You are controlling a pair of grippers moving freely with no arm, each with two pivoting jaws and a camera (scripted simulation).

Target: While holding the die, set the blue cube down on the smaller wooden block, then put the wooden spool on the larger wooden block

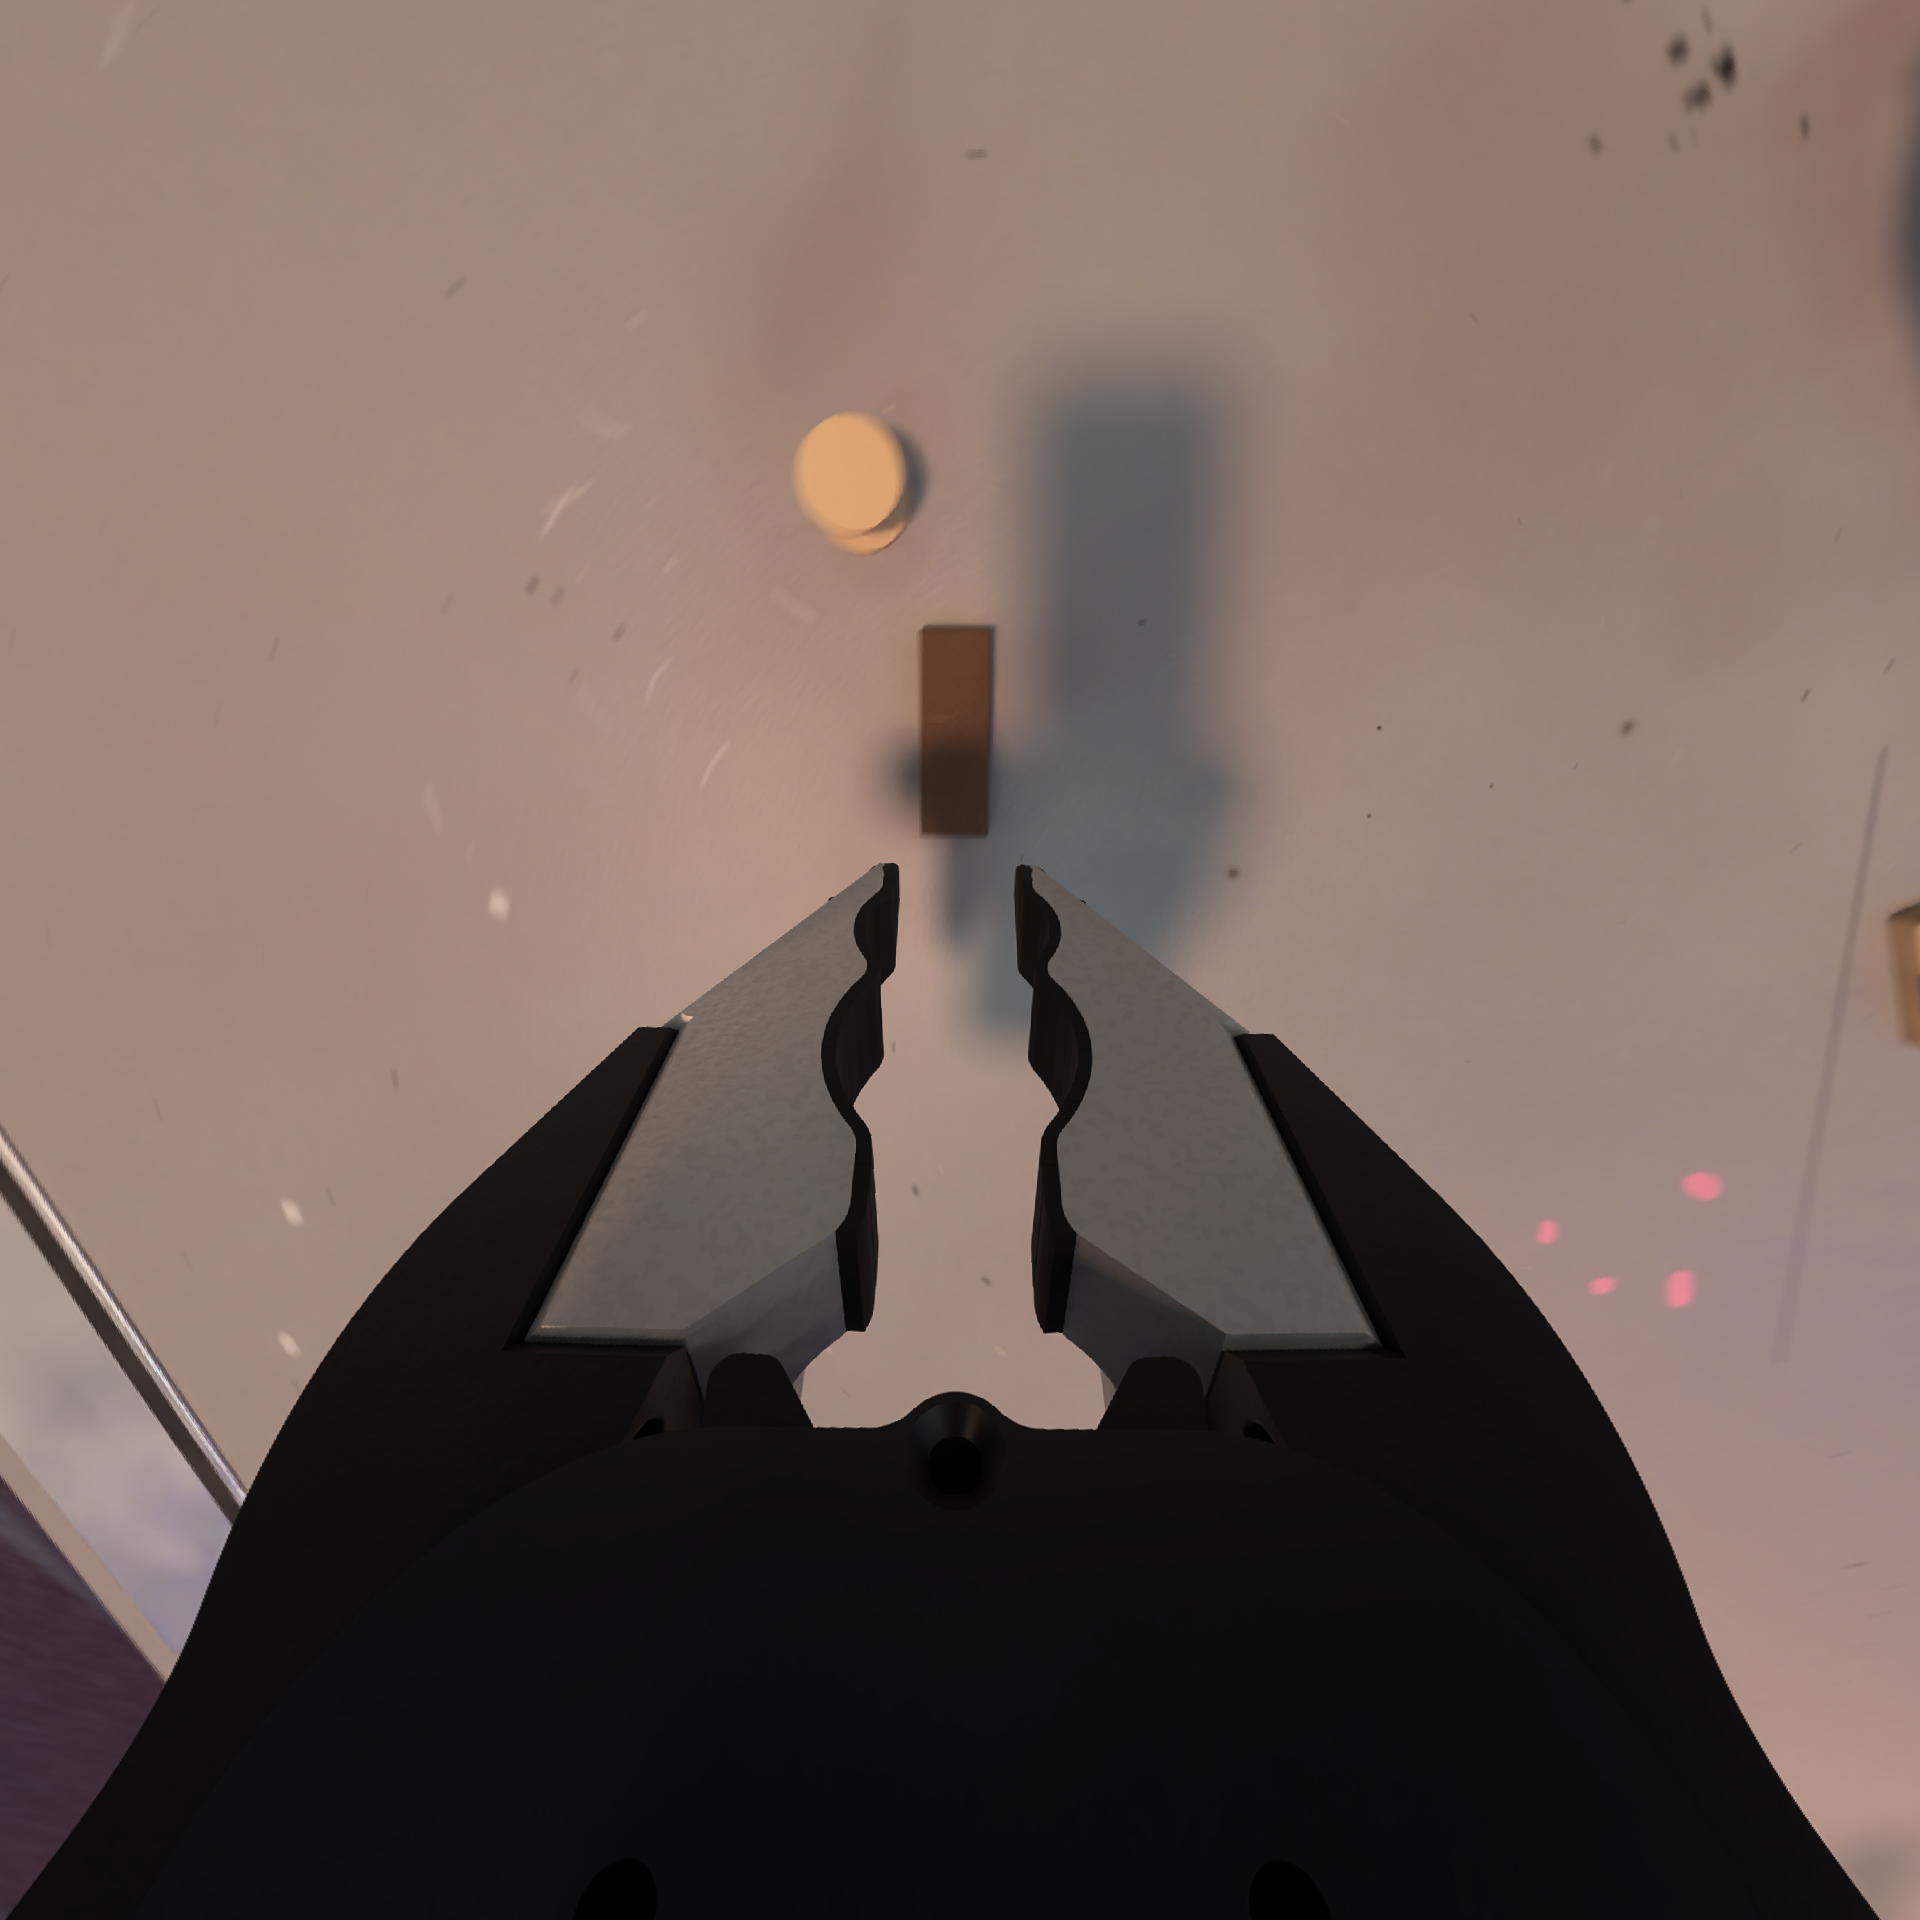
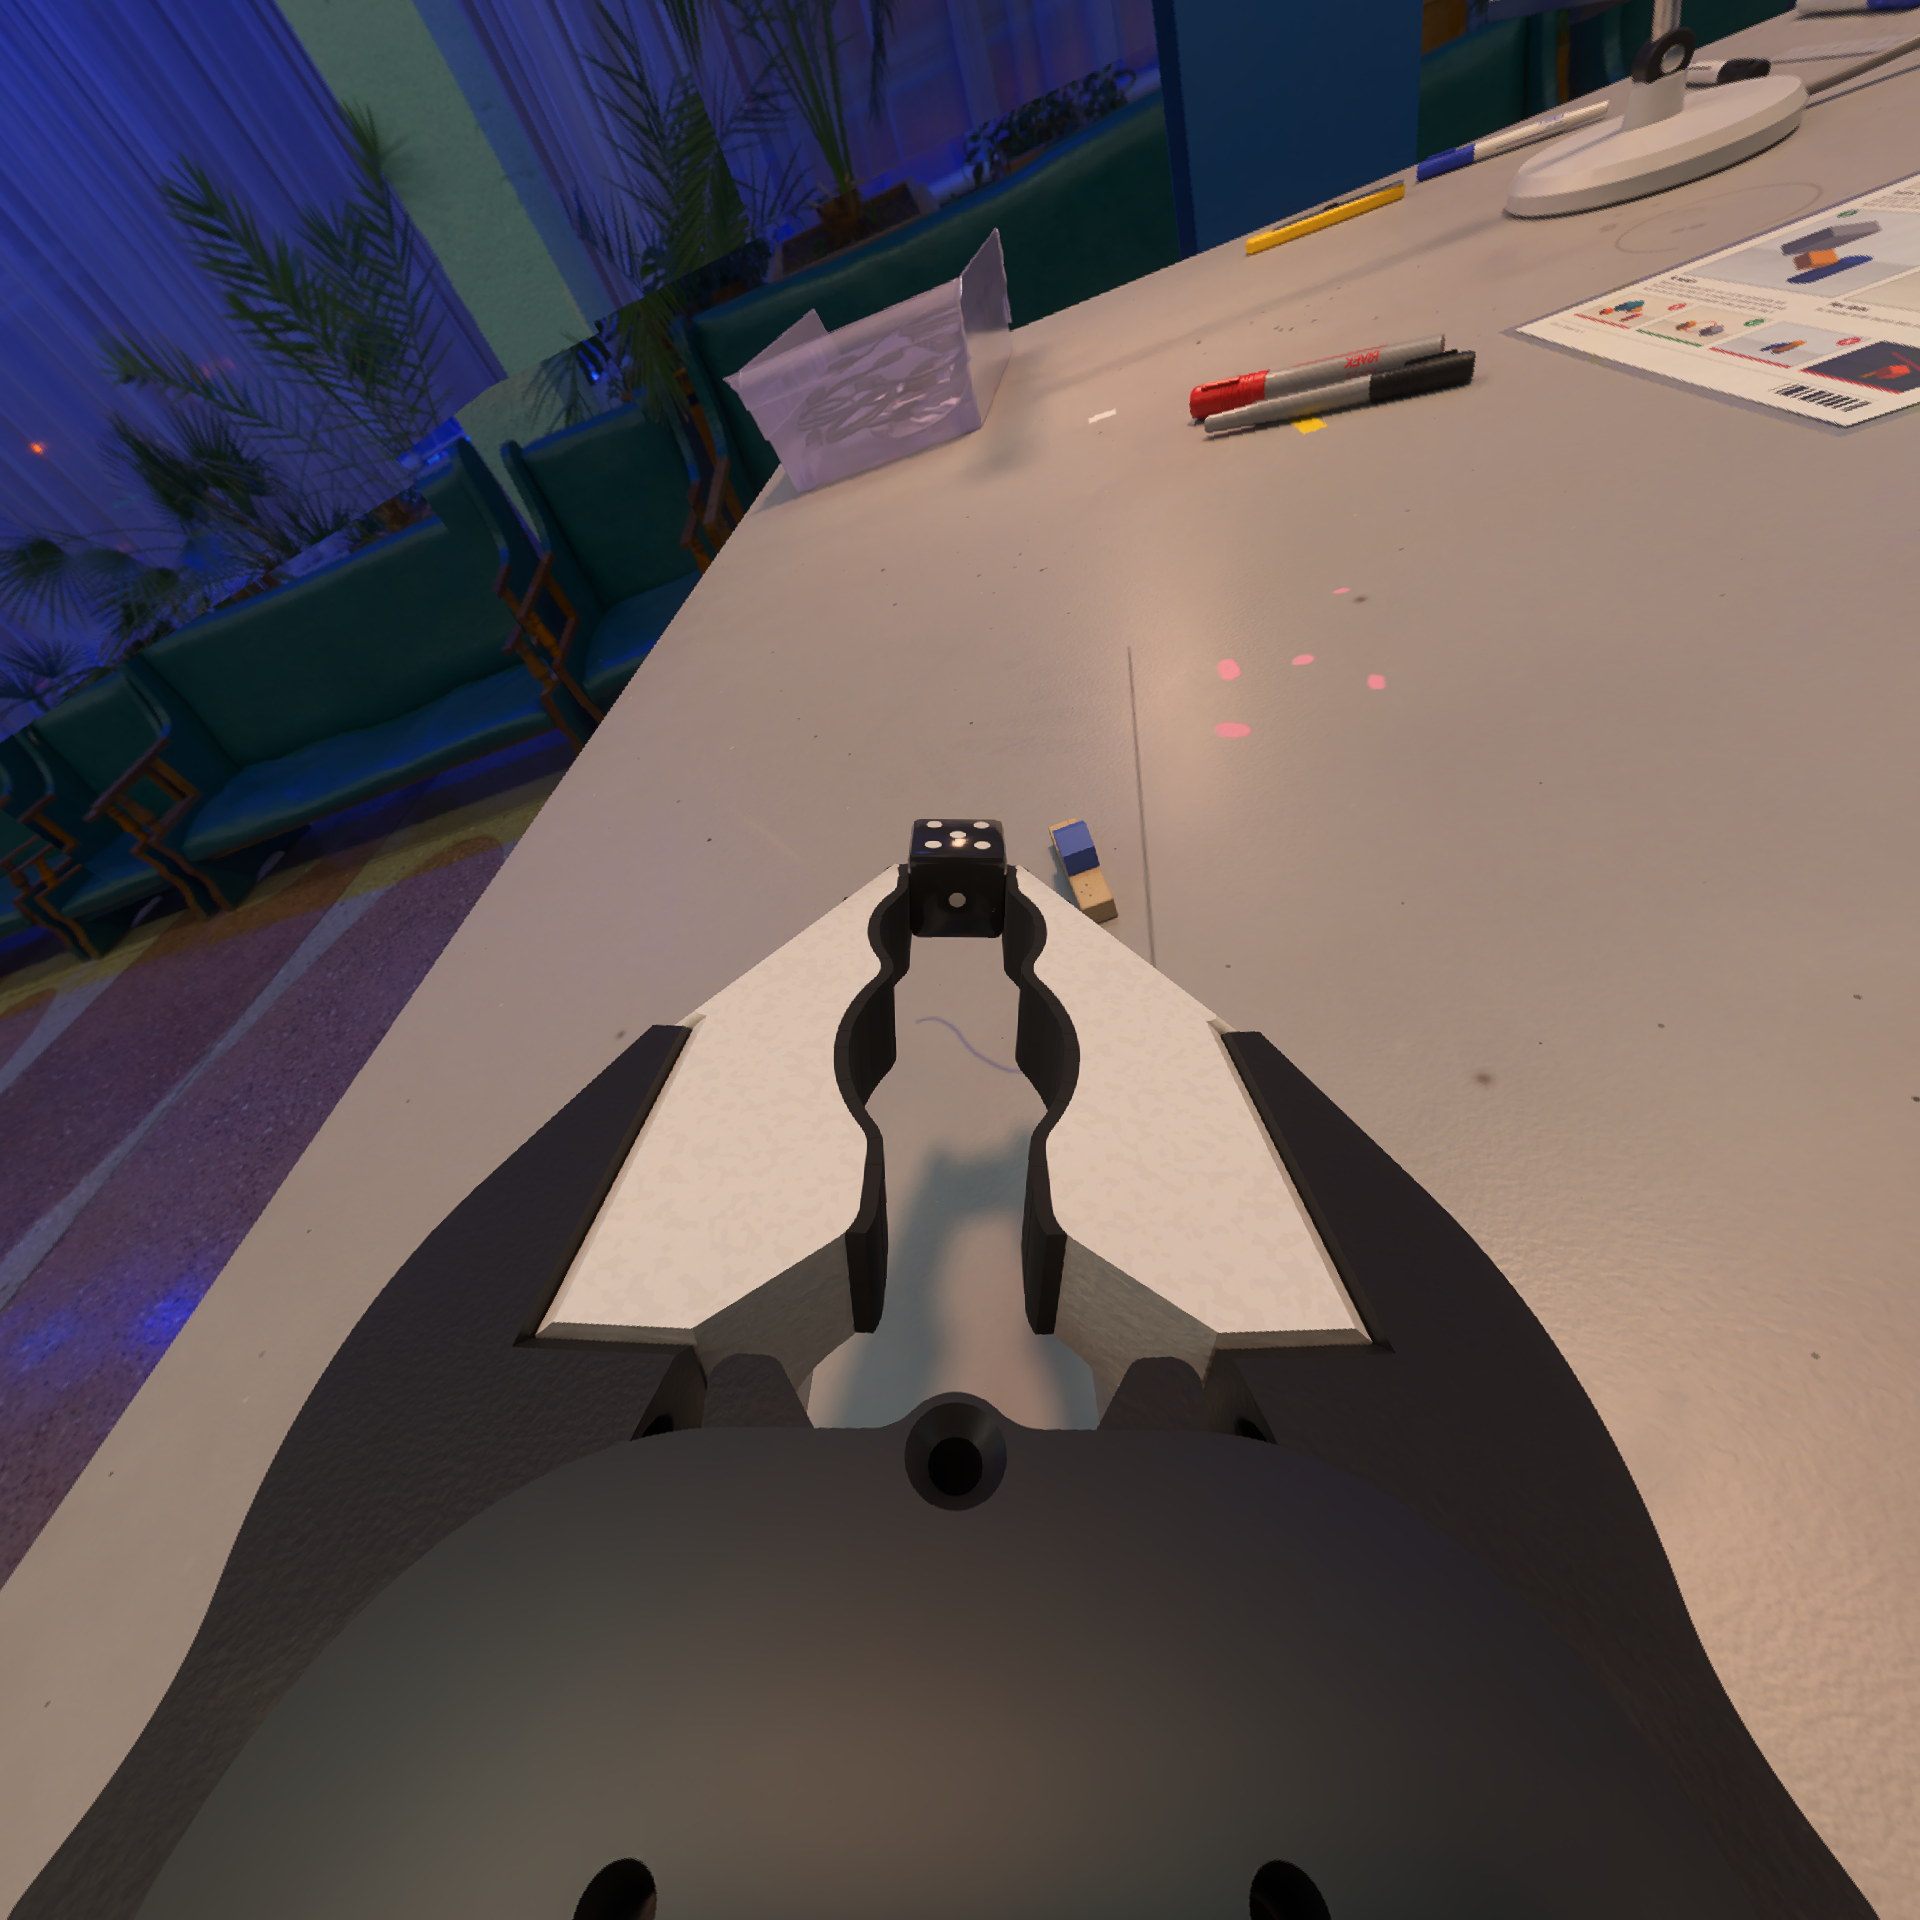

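The left gripper (image 1: 957, 871) looks straight down at the pale grey table top (image 1: 416, 727). Its two tongs have a narrow gap between them and hold nothing. Just past the tips lies a dark brown wooden block (image 1: 956, 727), long and thin, flat on the table. A bit farther off and to the left stands a light round wooden spool (image 1: 852, 480), seen from above, apart from the block. A big soft shadow falls on the table to the right of the block. At the far right edge of this view a small tan block corner (image 1: 1907, 971) peeks in.

The right gripper (image 2: 957, 883) has its tongs closed on a small black die with white dots (image 2: 957, 878). The die sits right at the tips, up off the table.

Just to the right of the die, down on the table, a little blue cube (image 2: 1075, 847) sits on top of a small pale wooden block (image 2: 1091, 891).

Farther away on the table lie a red-capped marker (image 2: 1309, 376) and a black-capped marker (image 2: 1351, 395), side by side and touching. To the left of them, near the table's edge, is a clear plastic box (image 2: 883, 384). At the far right are a printed paper sheet (image 2: 1745, 312) and a white round lamp base (image 2: 1662, 140). A yellow pencil (image 2: 1325, 220) lies by the far edge. Some pink light spots (image 2: 1231, 729) glow on the table.
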